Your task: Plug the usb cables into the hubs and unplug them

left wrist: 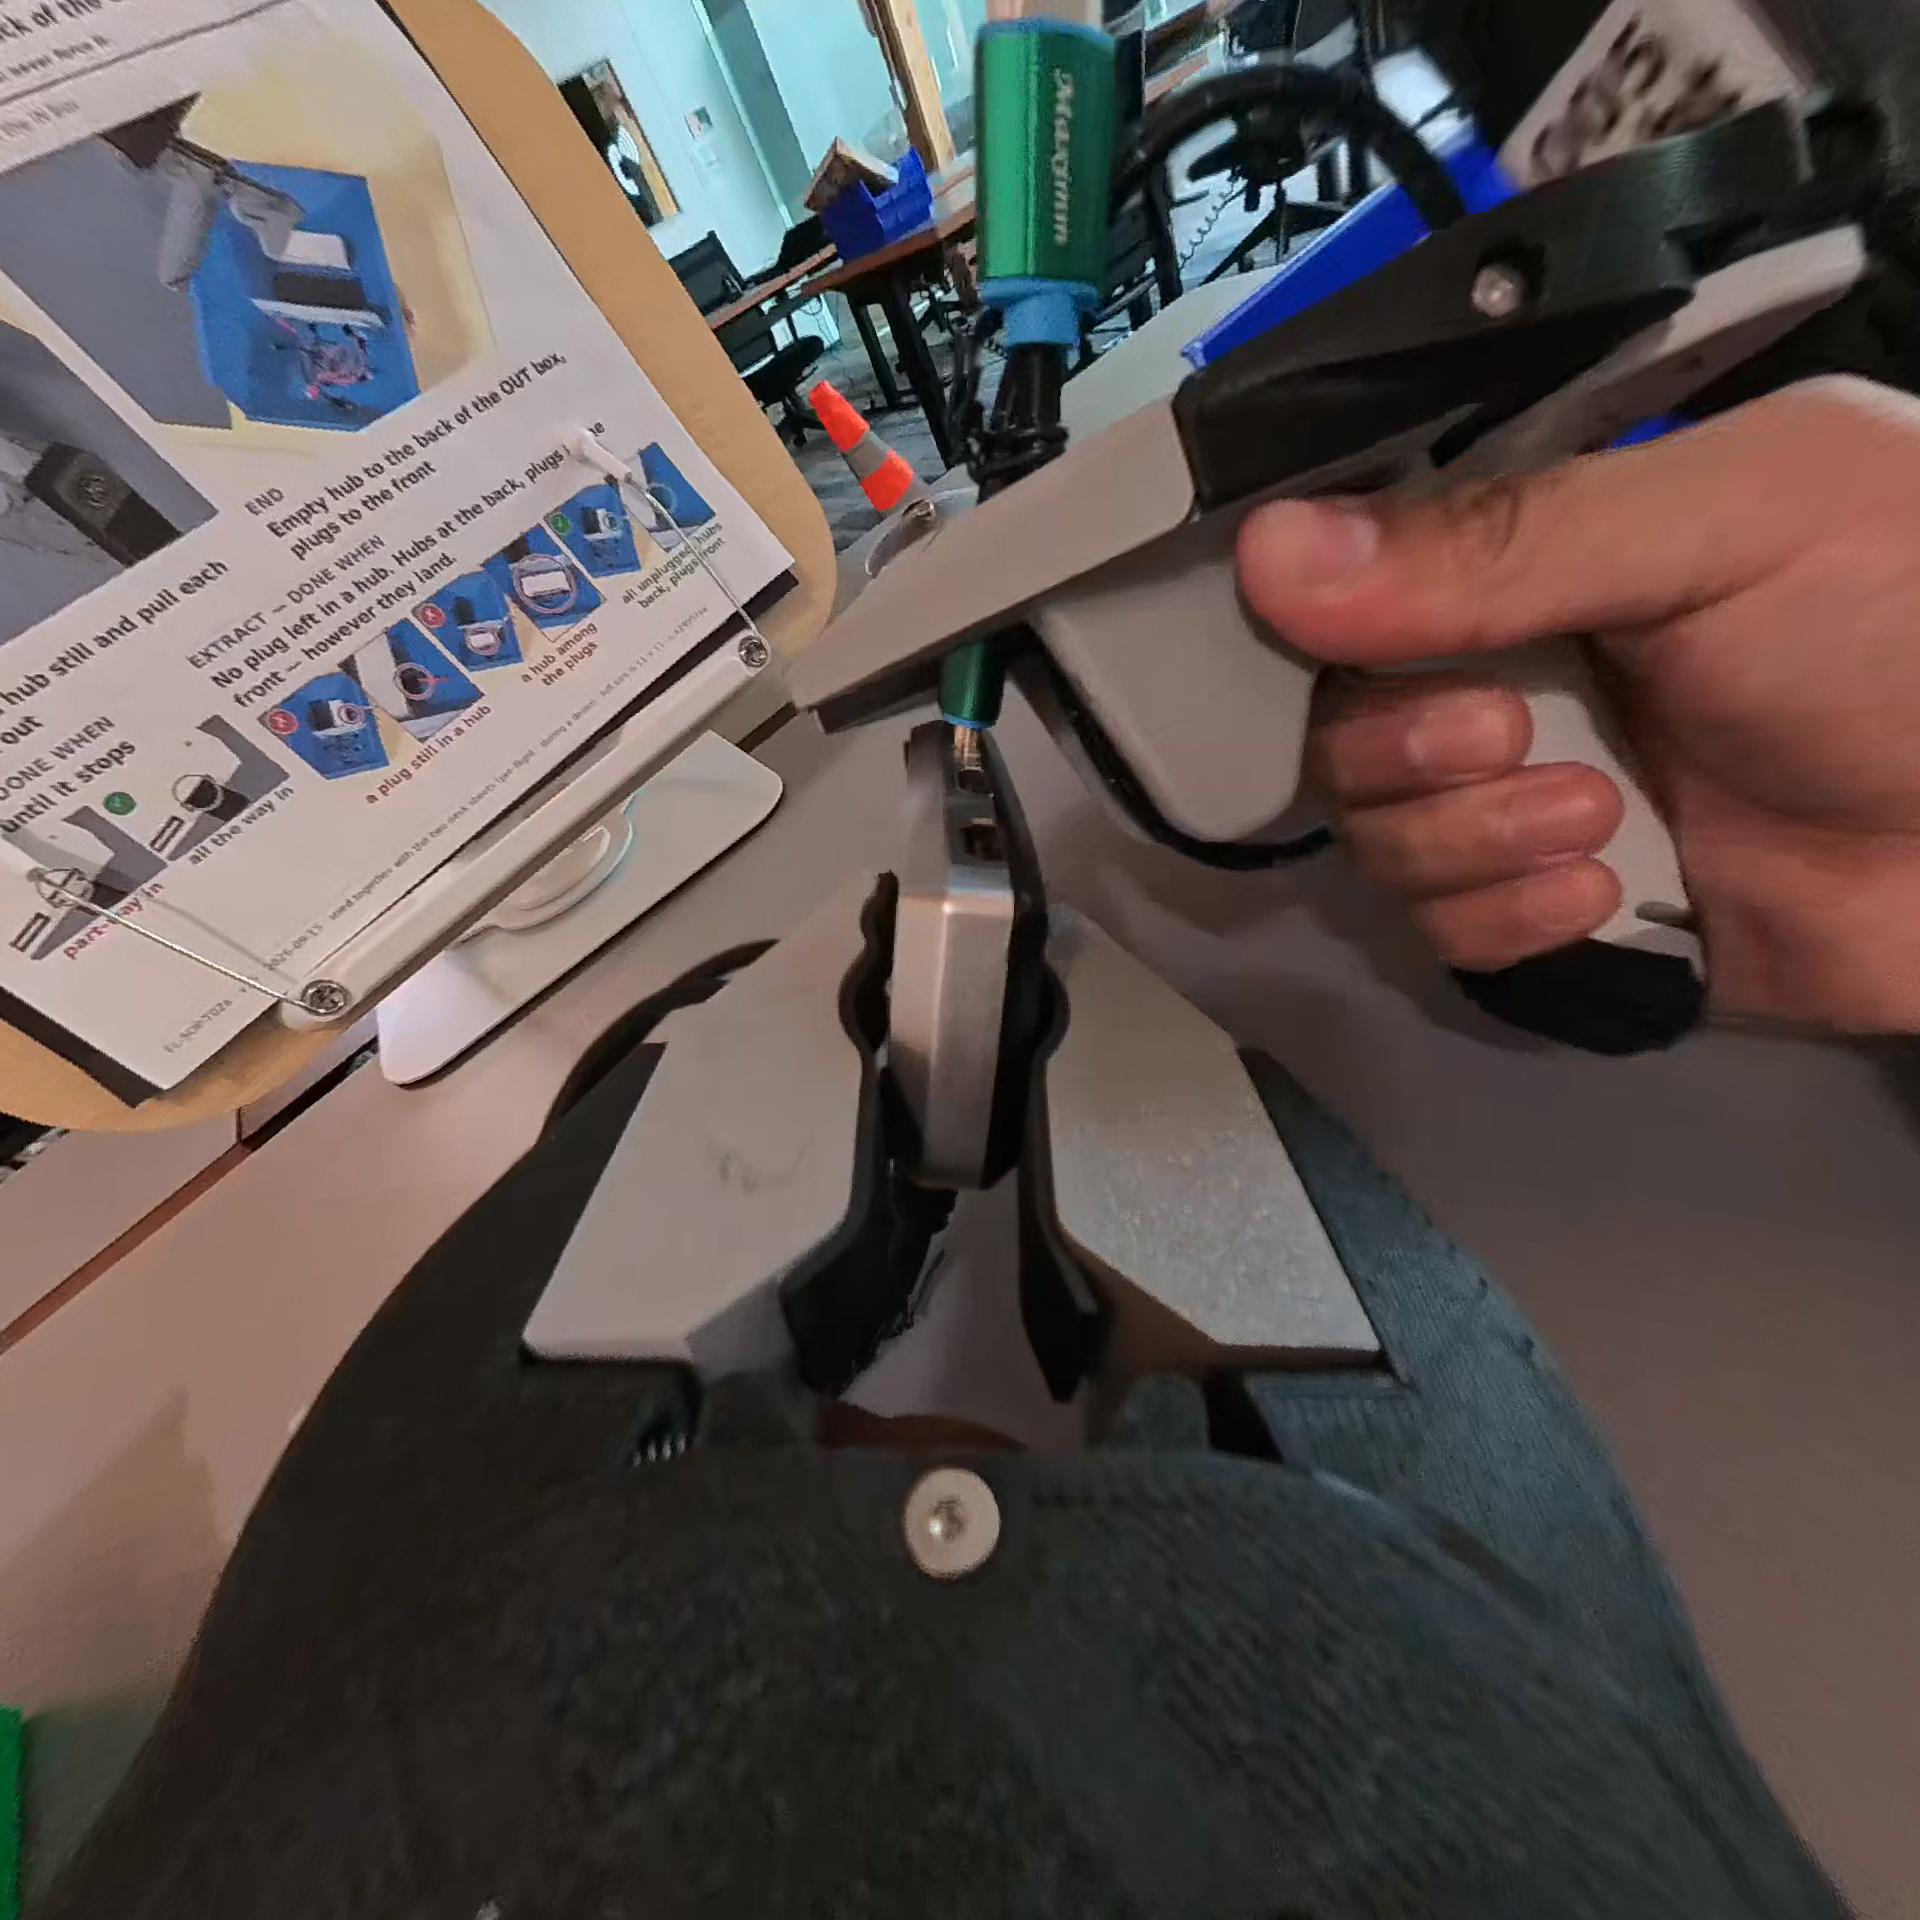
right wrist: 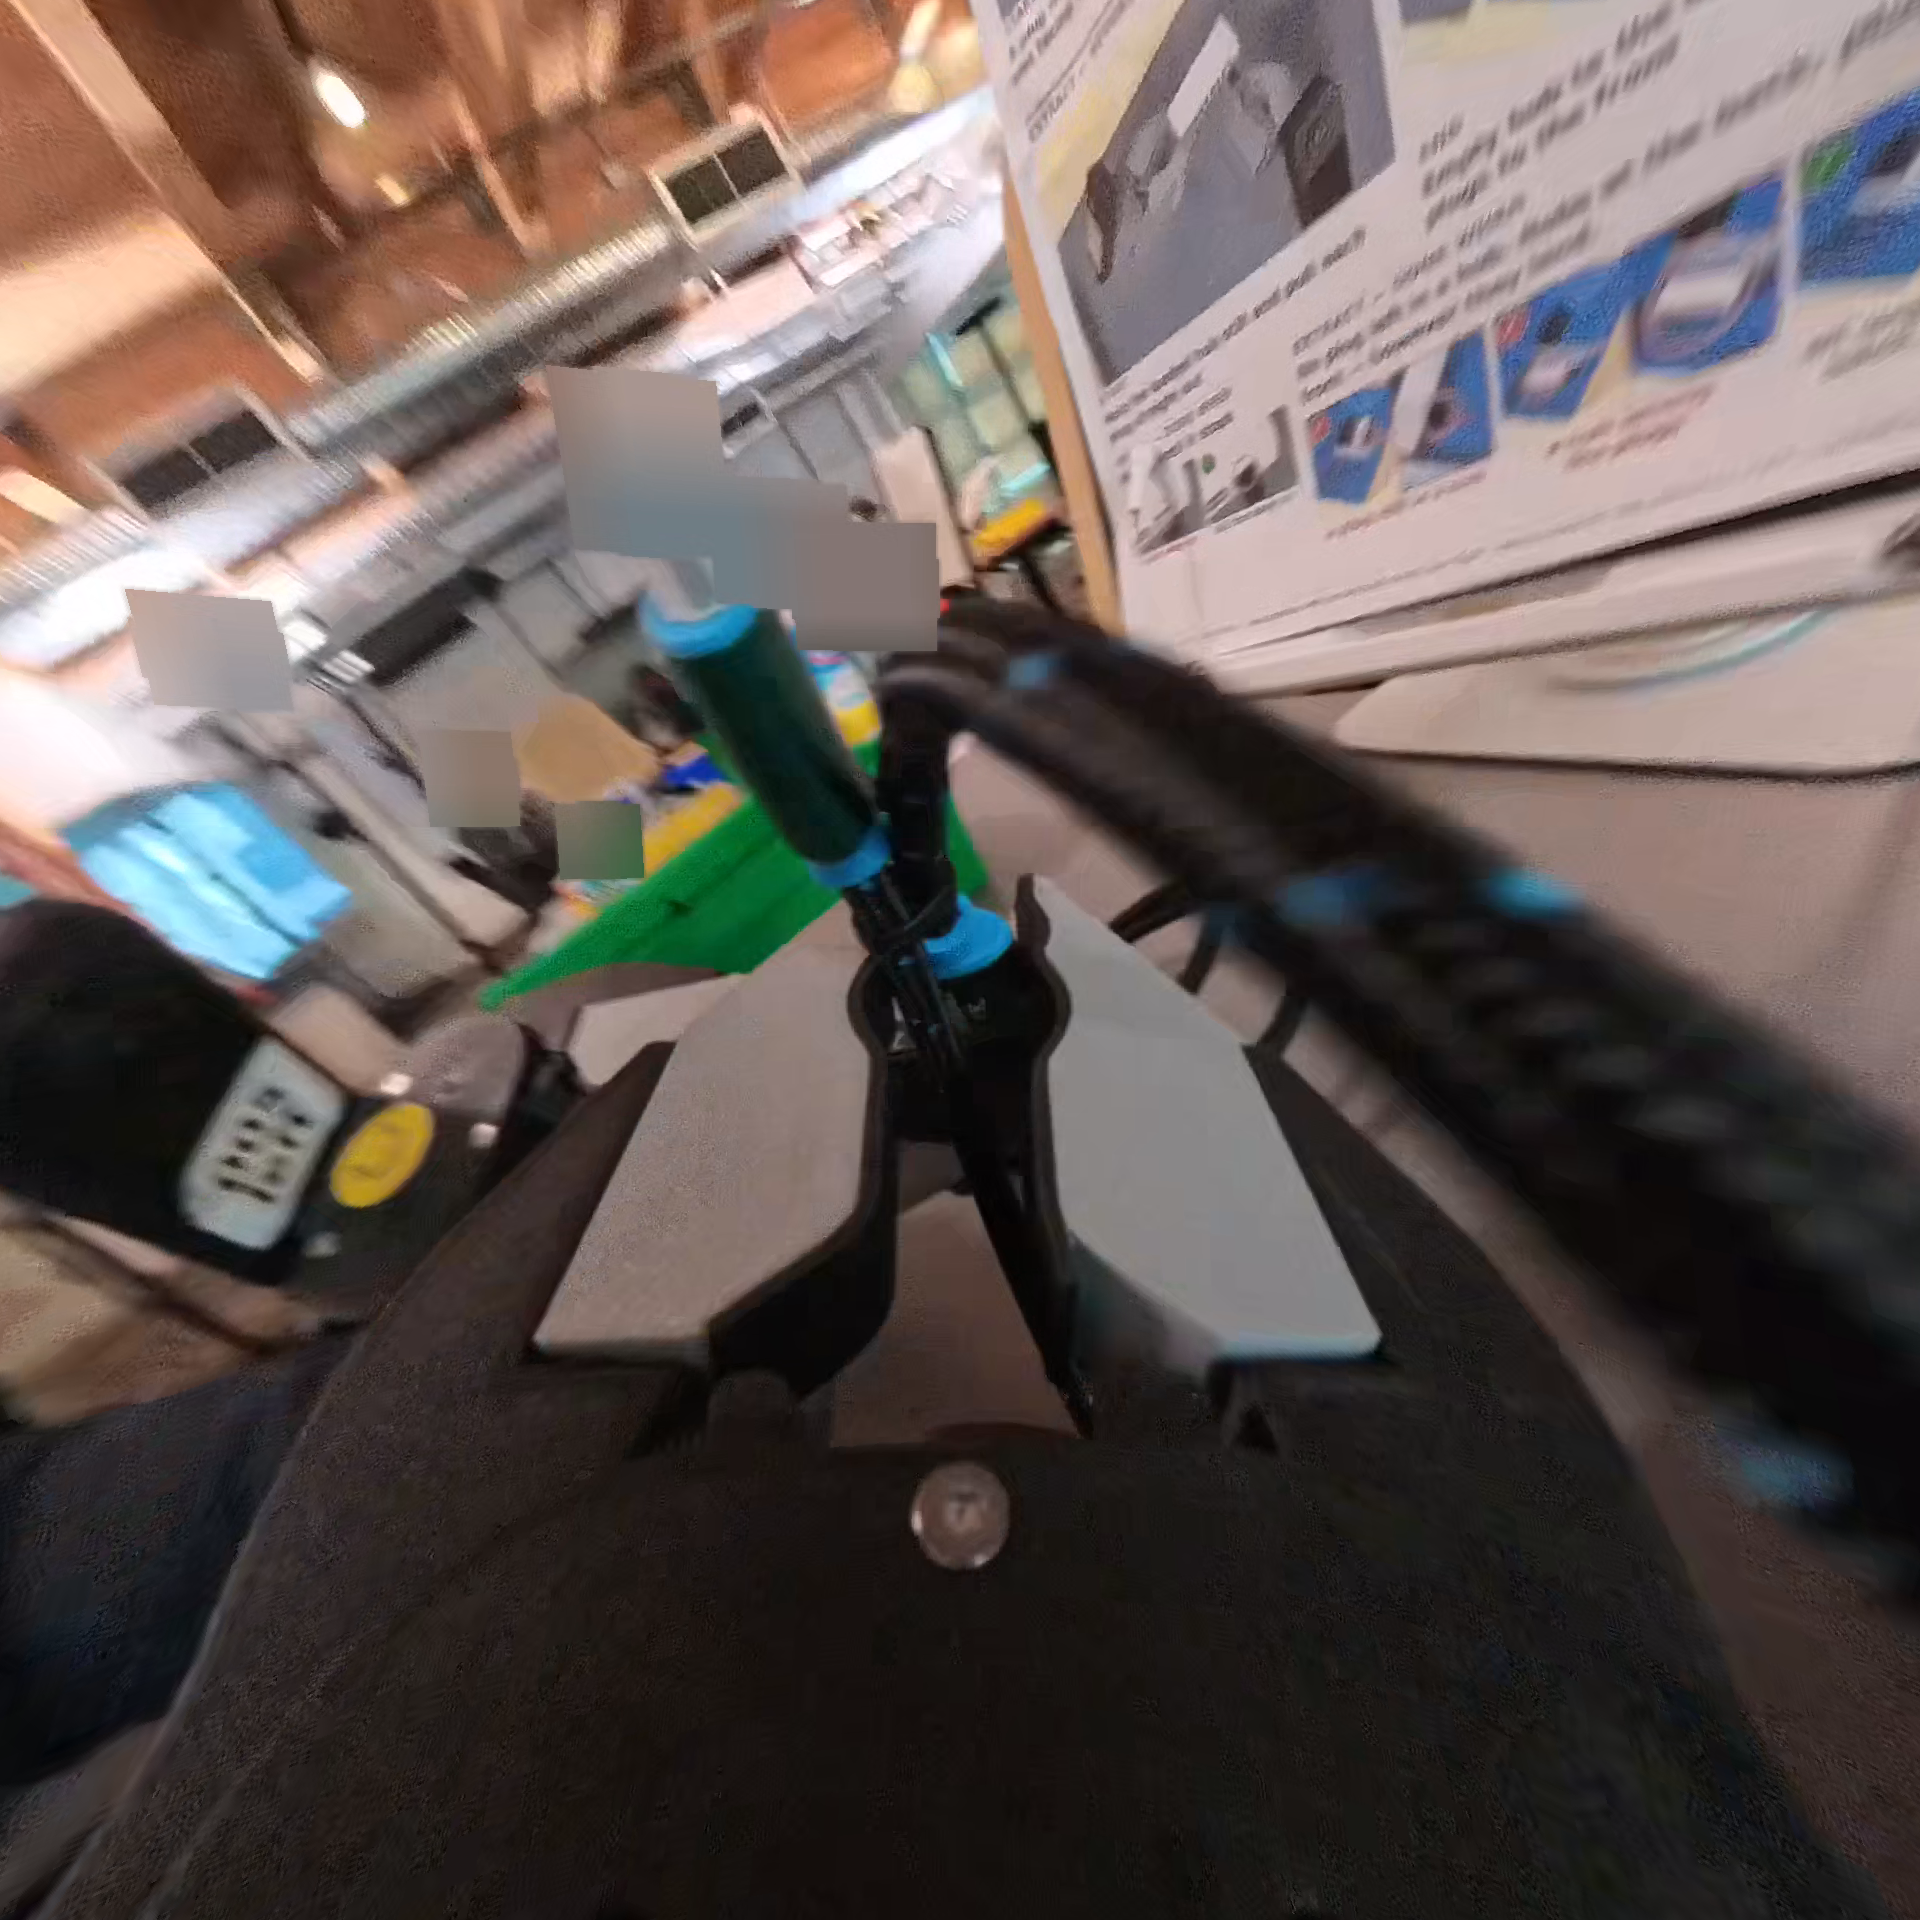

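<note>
Silver hub (left wrist: 951, 1023) is standing on edge above the worktop (left wrist: 1558, 1299), and I am holding it in my left hand-held gripper (left wrist: 961, 935). The fingers are closing in tight on its two flat faces, leaving no slack, and its port end is pointing to the far side.

A small green plug (left wrist: 966, 681) with a blue collar is meeting that far end. How deep it is sitting in the port I cannot tell. My right hand-held gripper (right wrist: 961, 997) is coming in from the right, my hand (left wrist: 1621, 790) squeezing its handle. Its fingers are nearly together, pinching the dark body of that plug just behind the blue collar (right wrist: 966, 940).

A larger green barrel (left wrist: 1039, 166) and a thick black braided cable (right wrist: 1351, 883) are hanging off beyond the plug.

To the left, an instruction sheet (left wrist: 364, 520) is leaning on a white stand. Farther off, an orange cone (left wrist: 862, 447) is standing on the floor.
</note>
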`<action>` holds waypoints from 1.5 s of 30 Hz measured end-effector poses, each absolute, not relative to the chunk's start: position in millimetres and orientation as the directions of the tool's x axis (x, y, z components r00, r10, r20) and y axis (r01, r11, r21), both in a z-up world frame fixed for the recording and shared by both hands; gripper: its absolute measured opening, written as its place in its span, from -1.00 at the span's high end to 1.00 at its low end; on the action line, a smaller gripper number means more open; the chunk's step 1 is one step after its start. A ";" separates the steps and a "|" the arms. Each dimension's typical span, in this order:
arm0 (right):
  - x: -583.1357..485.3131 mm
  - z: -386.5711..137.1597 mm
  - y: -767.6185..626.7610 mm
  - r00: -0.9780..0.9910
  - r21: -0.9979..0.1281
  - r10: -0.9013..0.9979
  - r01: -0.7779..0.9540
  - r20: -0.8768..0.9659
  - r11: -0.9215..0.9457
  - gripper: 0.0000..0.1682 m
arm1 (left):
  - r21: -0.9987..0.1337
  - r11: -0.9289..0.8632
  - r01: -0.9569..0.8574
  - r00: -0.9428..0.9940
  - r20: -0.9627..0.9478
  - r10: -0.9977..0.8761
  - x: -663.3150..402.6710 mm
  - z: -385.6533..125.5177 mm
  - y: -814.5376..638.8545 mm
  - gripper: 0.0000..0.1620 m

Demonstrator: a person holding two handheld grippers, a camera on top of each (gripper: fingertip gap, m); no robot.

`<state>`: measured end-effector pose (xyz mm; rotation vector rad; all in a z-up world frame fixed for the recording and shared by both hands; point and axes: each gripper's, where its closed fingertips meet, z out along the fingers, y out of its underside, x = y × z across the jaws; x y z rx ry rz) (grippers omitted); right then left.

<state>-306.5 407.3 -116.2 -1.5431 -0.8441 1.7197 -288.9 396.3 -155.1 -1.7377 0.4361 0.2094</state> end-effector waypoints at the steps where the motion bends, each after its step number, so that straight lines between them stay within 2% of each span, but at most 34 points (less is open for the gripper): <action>1: -305.7 -117.1 410.3 0.037 -0.908 0.907 -0.028 -0.419 -0.418 0.82 | -0.910 -0.155 -0.386 0.917 -0.358 -0.178 -287.2 -153.9 396.4 0.75; 2: -303.9 -116.6 414.0 0.177 -0.980 0.967 0.043 -0.183 -0.193 0.81 | -0.914 -0.148 -0.379 0.919 -0.353 -0.176 -286.1 -152.1 396.5 0.75; 3: -300.6 -111.3 417.1 0.298 -0.991 0.951 0.127 0.078 0.042 0.80 | -0.918 -0.127 -0.375 0.920 -0.351 -0.173 -284.7 -147.9 396.1 0.75; 4: -298.3 -103.0 416.6 0.360 -0.971 0.906 0.163 0.223 0.174 0.80 | -0.927 -0.105 -0.359 0.925 -0.338 -0.174 -283.5 -142.6 394.0 0.75; 5: -299.8 -99.3 413.3 0.346 -0.981 0.920 0.123 0.184 0.150 0.80 | -0.932 -0.098 -0.348 0.929 -0.329 -0.172 -284.4 -140.1 391.6 0.75; 6: -303.2 -100.1 410.0 0.262 -0.999 0.965 0.040 0.005 -0.006 0.82 | -0.930 -0.112 -0.349 0.930 -0.329 -0.165 -286.6 -141.8 390.7 0.75; 8: -303.5 -96.1 405.3 -0.009 -0.907 0.915 -0.122 -0.404 -0.402 0.81 | -0.924 -0.122 -0.362 0.927 -0.343 -0.154 -288.1 -142.5 391.7 0.75; 9: -302.5 -98.7 406.7 -0.081 -0.849 0.860 -0.138 -0.504 -0.510 0.80 | -0.915 -0.144 -0.378 0.922 -0.357 -0.151 -288.5 -146.7 393.3 0.75; 10: -301.8 -102.9 408.2 -0.088 -0.831 0.842 -0.134 -0.532 -0.539 0.80 | -0.912 -0.157 -0.380 0.921 -0.357 -0.155 -288.1 -151.3 394.7 0.75; 12: -300.9 -106.8 408.8 0.038 -0.919 0.920 -0.078 -0.391 -0.387 0.82 | -0.919 -0.154 -0.363 0.925 -0.335 -0.177 -286.0 -152.6 395.0 0.76; 13: -300.6 -107.5 410.1 0.159 -0.981 0.969 -0.006 -0.191 -0.193 0.82 | -0.925 -0.149 -0.350 0.929 -0.322 -0.182 -285.0 -151.7 395.1 0.75; 14: -299.5 -104.2 411.9 0.269 -0.997 0.962 0.076 0.039 0.019 0.83 | -0.928 -0.139 -0.346 0.931 -0.321 -0.177 -284.8 -149.1 394.8 0.75; 15: -299.5 -96.2 409.7 0.299 -0.994 0.949 0.069 0.096 0.079 0.82 | -0.934 -0.112 -0.338 0.933 -0.317 -0.170 -284.9 -143.4 392.7 0.75; 16: -302.2 -90.5 404.5 0.204 -0.996 0.976 -0.039 -0.081 -0.074 0.83 | -0.940 -0.093 -0.329 0.936 -0.312 -0.163 -286.4 -137.7 389.6 0.75; 17: -304.5 -90.4 401.1 0.025 -0.940 0.944 -0.111 -0.328 -0.324 0.81 | -0.934 -0.110 -0.341 0.934 -0.323 -0.150 -289.5 -138.6 388.6 0.75; 18: -304.9 -96.8 403.6 -0.075 -0.866 0.874 -0.116 -0.480 -0.486 0.81 | -0.920 -0.149 -0.362 0.928 -0.342 -0.147 -291.7 -146.5 390.4 0.75; 19: -304.8 -106.1 408.2 -0.008 -0.884 0.889 -0.097 -0.459 -0.457 0.83 | -0.914 -0.183 -0.362 0.928 -0.336 -0.159 -291.1 -155.8 393.3 0.75; 20: -302.3 -110.7 410.7 0.147 -0.968 0.957 -0.015 -0.248 -0.249 0.83 | -0.922 -0.175 -0.346 0.932 -0.315 -0.181 -287.8 -157.6 394.8 0.76; 21: -298.0 -105.1 412.7 0.274 -0.996 0.961 0.086 0.030 0.006 0.84 | -0.932 -0.147 -0.332 0.934 -0.302 -0.191 -284.6 -151.7 394.4 0.75; 22: -296.5 -93.7 410.5 0.311 -0.995 0.946 0.065 0.091 0.075 0.83 | -0.938 -0.114 -0.328 0.935 -0.305 -0.178 -283.2 -143.2 392.6 0.76; 23: -299.6 -88.6 406.1 0.204 -0.993 0.972 -0.058 -0.114 -0.104 0.83 | -0.939 -0.103 -0.327 0.937 -0.308 -0.162 -284.4 -138.7 390.7 0.75; 24: -301.2 -90.8 404.5 0.010 -0.921 0.927 -0.119 -0.375 -0.371 0.82 | -0.932 -0.127 -0.339 0.935 -0.319 -0.152 -287.4 -141.6 391.1 0.76; 25: -301.7 -101.5 410.1 -0.045 -0.861 0.867 -0.107 -0.496 -0.498 0.83 | -0.918 -0.176 -0.356 0.930 -0.331 -0.157 -289.2 -151.9 393.8 0.76; 26: -302.8 -114.7 416.1 0.073 -0.907 0.904 -0.057 -0.422 -0.418 0.84 | -0.910 -0.209 -0.358 0.930 -0.327 -0.169 -289.0 -162.2 396.4 0.76; 27: -300.9 -116.0 418.4 0.208 -0.972 0.953 0.024 -0.222 -0.232 0.84 | -0.919 -0.194 -0.343 0.933 -0.310 -0.181 -287.7 -162.1 397.1 0.76; 28: -299.5 -103.7 415.7 0.250 -0.991 0.960 0.014 -0.129 -0.136 0.85 | -0.935 -0.152 -0.321 0.939 -0.293 -0.180 -287.1 -151.8 395.6 0.76; 29: -301.5 -92.6 409.6 0.161 -0.970 0.957 -0.082 -0.242 -0.231 0.84 | -0.944 -0.121 -0.308 0.943 -0.286 -0.169 -288.1 -142.4 392.5 0.76; 30: -302.7 -91.2 406.8 0.001 -0.897 0.904 -0.132 -0.427 -0.423 0.81 | -0.941 -0.131 -0.313 0.943 -0.292 -0.158 -290.3 -142.9 391.5 0.76; 31: -303.0 -98.3 409.5 -0.065 -0.839 0.848 -0.123 -0.526 -0.530 0.80 | -0.931 -0.172 -0.322 0.942 -0.296 -0.159 -291.7 -151.5 392.9 0.75; 34: -303.4 -114.4 414.5 0.098 -0.932 0.927 -0.005 -0.362 -0.363 0.85 | -0.938 -0.194 -0.287 0.948 -0.248 -0.200 -290.0 -161.2 394.0 0.74; 36: -303.4 -116.8 416.6 0.135 -0.939 0.931 0.006 -0.339 -0.343 0.82 | -0.950 -0.214 -0.227 0.959 -0.179 -0.221 -289.4 -164.0 395.2 0.73; 38: -304.1 -118.9 419.6 0.138 -0.925 0.917 0.009 -0.375 -0.380 0.48 | -0.959 -0.219 -0.182 0.962 -0.127 -0.243 -289.2 -163.8 395.2 0.72; 39: -304.2 -118.1 418.7 0.125 -0.918 0.911 0.010 -0.392 -0.397 0.41 | -0.964 -0.218 -0.152 0.964 -0.096 -0.246 -290.6 -162.6 394.4 0.72; 45: -298.9 -95.0 402.1 0.032 -0.920 0.920 -0.046 -0.390 -0.388 0.23 | -0.977 -0.212 0.028 0.969 0.079 -0.234 -308.9 -155.4 395.1 0.74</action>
